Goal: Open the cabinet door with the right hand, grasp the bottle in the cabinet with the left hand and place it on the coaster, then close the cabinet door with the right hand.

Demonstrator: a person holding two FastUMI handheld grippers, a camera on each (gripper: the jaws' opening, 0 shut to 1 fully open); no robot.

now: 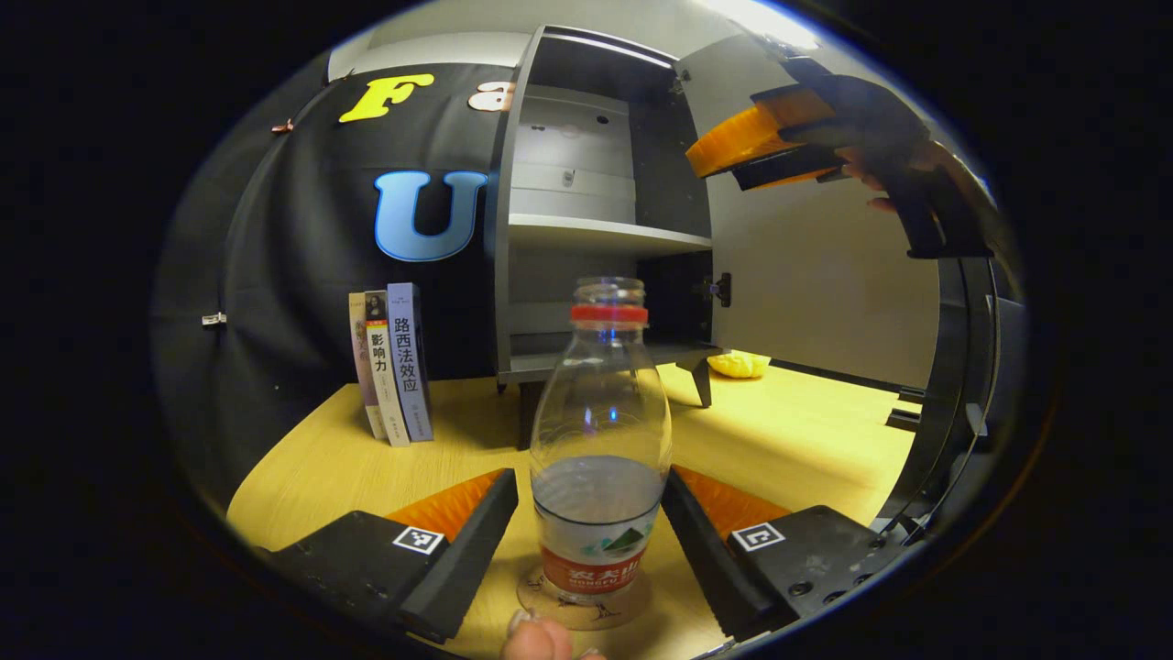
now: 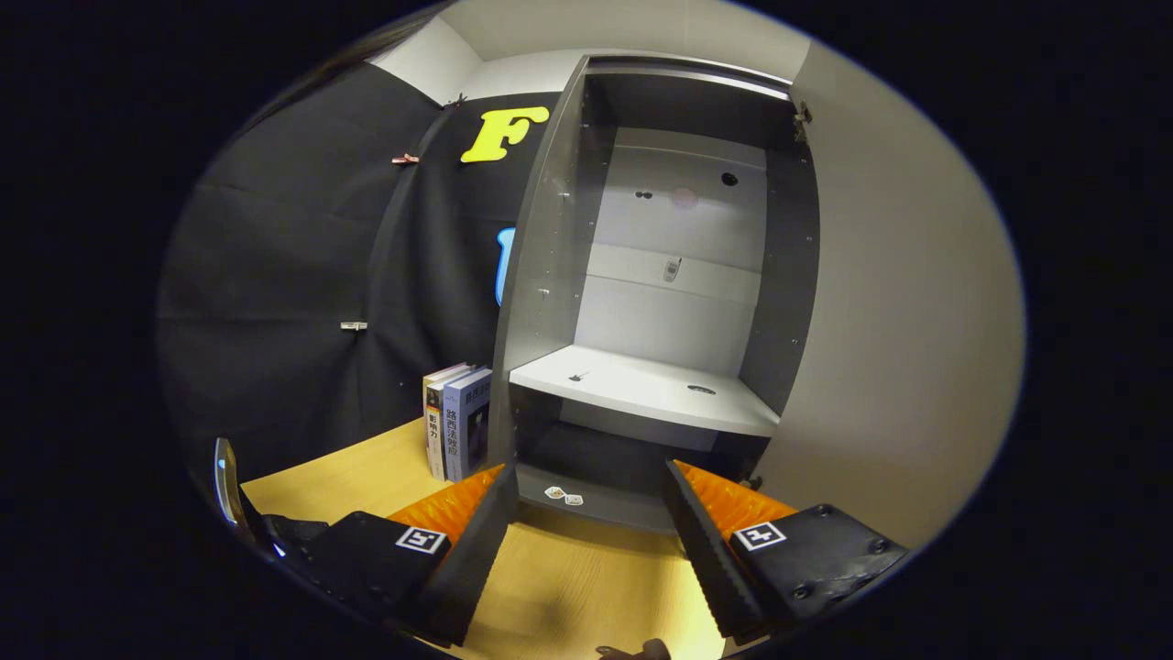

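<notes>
Bottle [image 1: 600, 440] and coaster [image 1: 584, 605] sit together on the wooden table [image 1: 788, 440] in the left gripper view: the clear bottle, red-collared, uncapped and about a third full of water, stands upright on the round coaster. The left gripper [image 1: 591, 541] frames it, jaws spread, with one black finger on each side of the bottle's lower body. The fingers come very close to the plastic, but whether they touch it cannot be told from this angle. A fingertip [image 1: 536, 637] of the person shows at the bottom edge, just in front of the coaster.

Behind the bottle stands the grey cabinet [image 1: 586, 238], raised on short legs, with its door [image 1: 806, 266] swung wide open to the right. Three books [image 1: 392, 362] stand upright just beside the cabinet's left side. A yellow object [image 1: 739, 364] lies on the table under the open door. The right gripper [image 1: 779, 147] hangs high in front of the door, orange and black, held by a hand [image 1: 916, 170]; its fingers appear close together there.

In the right gripper view, the right gripper [image 2: 586, 541] points at the cabinet's open interior, jaws spread and holding nothing. Two small stickers [image 2: 564, 496] lie on the bottom shelf.
</notes>
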